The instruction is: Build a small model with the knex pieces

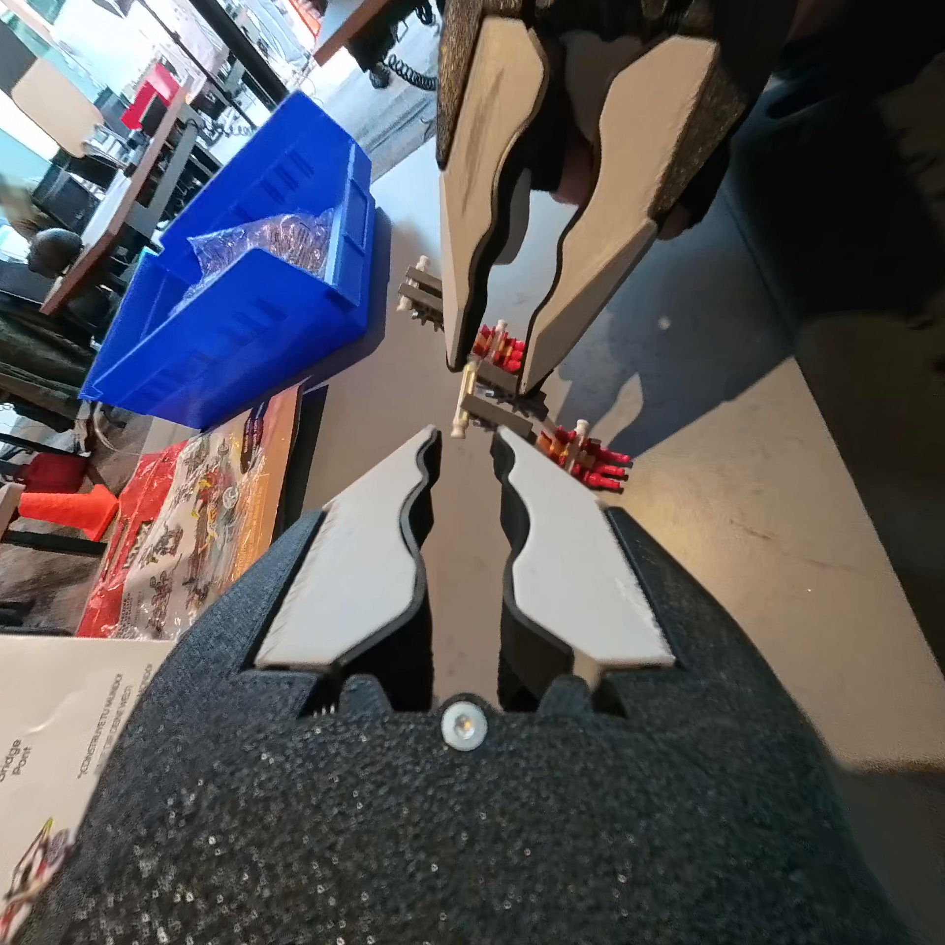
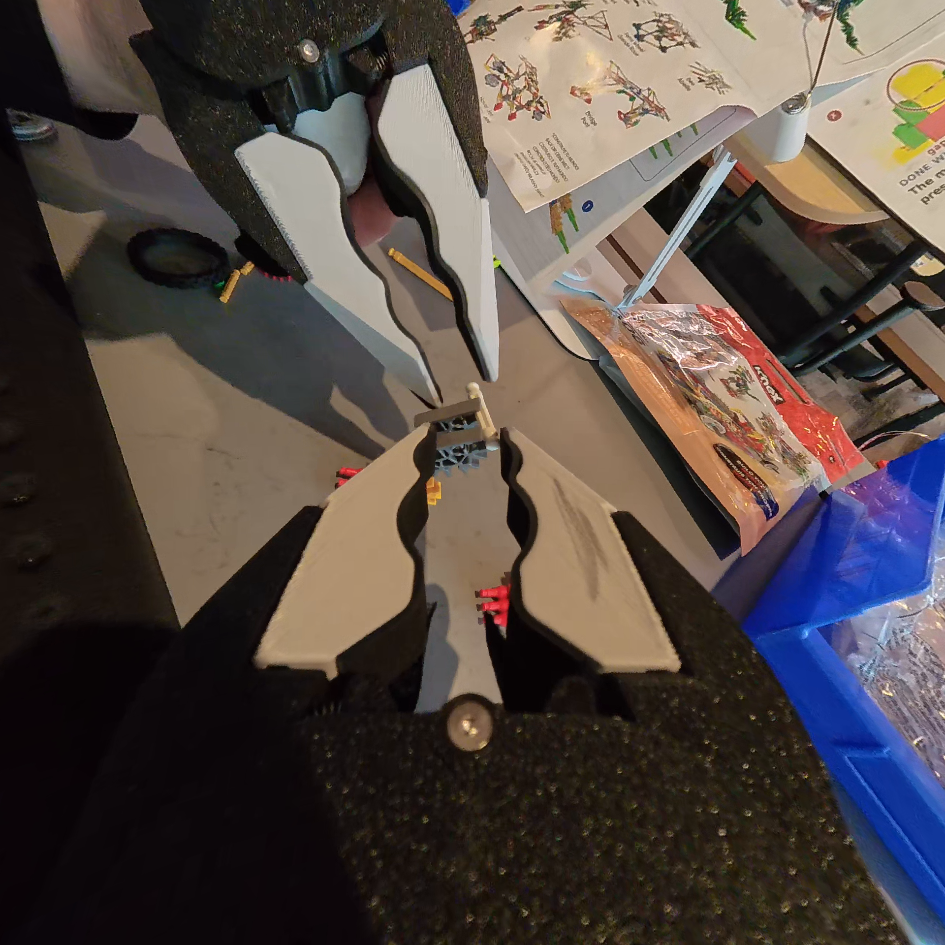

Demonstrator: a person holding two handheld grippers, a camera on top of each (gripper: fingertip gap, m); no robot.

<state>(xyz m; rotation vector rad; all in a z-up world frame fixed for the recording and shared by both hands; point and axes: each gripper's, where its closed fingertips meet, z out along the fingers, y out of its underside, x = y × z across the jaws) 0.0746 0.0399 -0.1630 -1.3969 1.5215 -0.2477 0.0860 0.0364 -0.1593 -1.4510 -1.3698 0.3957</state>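
Observation:
A small construction-toy assembly (image 1: 498,414) of grey connectors, a white rod (image 1: 464,404) and red spiked parts (image 1: 593,463) rests on the grey table. My right gripper (image 2: 463,434) is closed around its grey connectors (image 2: 450,414); one tip touches the grey bar, the other the white rod's (image 2: 483,417) end. In the left wrist view it (image 1: 493,376) comes in from above. My left gripper (image 1: 466,434) is partly open, its tips either side of the rod's other end. In the right wrist view it (image 2: 463,388) faces me from above.
Two blue bins (image 1: 245,307) holding plastic bags stand nearby, also in the right wrist view (image 2: 844,665). A toy bag (image 2: 716,404) and instruction sheets (image 2: 613,87) lie at the table edge. A black tyre (image 2: 176,255), yellow rods (image 2: 419,271) and another grey part (image 1: 419,294) lie loose. Both grippers' tips are close together, under 4 cm apart.

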